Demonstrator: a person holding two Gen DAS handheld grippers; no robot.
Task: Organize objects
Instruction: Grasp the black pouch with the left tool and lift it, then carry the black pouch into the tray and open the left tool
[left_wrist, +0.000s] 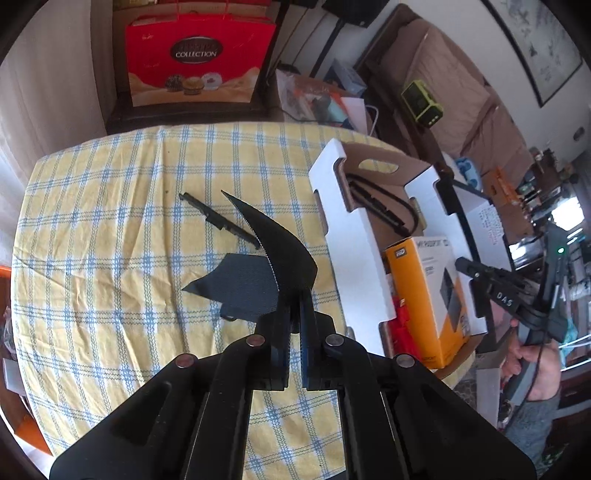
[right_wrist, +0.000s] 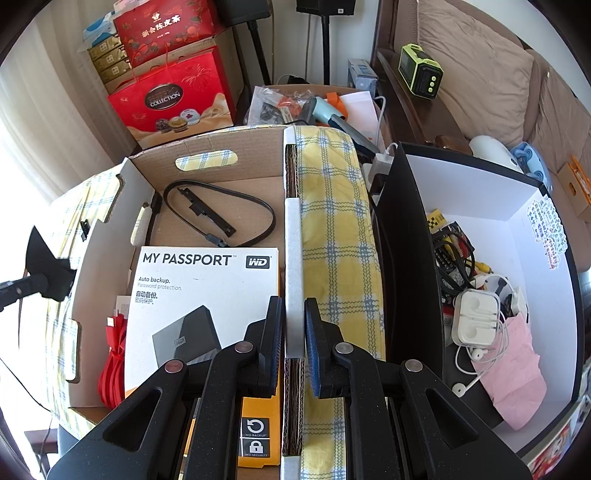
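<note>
Black, thin and curling, the sheet (left_wrist: 280, 254) is pinched between the closed jaws of my left tongs (left_wrist: 294, 332), lifted off the checked cloth (left_wrist: 110, 221), its serrated edge curving up toward eleven o'clock. A black strip (left_wrist: 218, 219) lies on the cloth just beyond it, at about ten o'clock. The cardboard box (left_wrist: 354, 258) stands at two o'clock, well apart from the sheet. My right tongs (right_wrist: 293, 325) are clamped on that box's wall (right_wrist: 294, 258). Inside, at nine o'clock of that grip, lie a WD carton (right_wrist: 207, 295), a black cable (right_wrist: 258, 206) and red cables (right_wrist: 112, 362).
</note>
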